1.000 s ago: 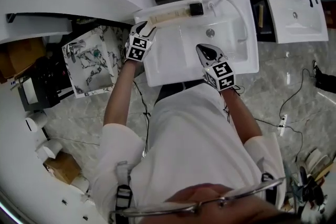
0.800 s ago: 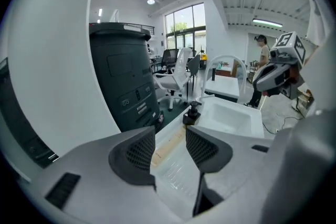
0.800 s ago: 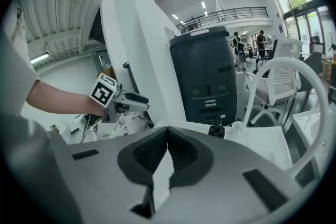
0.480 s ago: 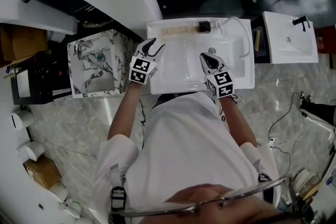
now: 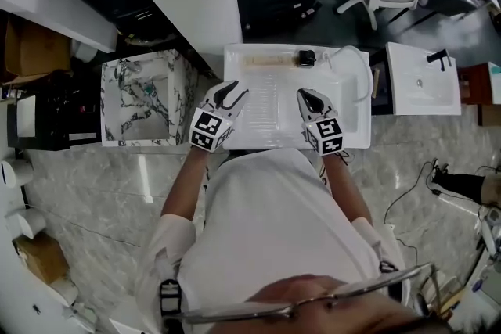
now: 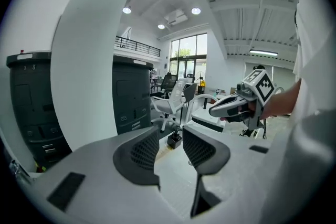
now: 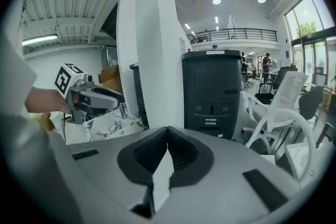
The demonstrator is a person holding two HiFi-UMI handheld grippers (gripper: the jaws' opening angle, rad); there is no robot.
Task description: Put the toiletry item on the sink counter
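We have drawn left gripper and right gripper nearer; left fingers released, just narrowing on nothing, right clenched empty. Tube may roll off the far ledge into sink.

left gripper: jaws apart, just been closing partway, nothing between them. right gripper: jaws together, empty. Both held out front side by side, tilted slightly down, 2 forearms extended.
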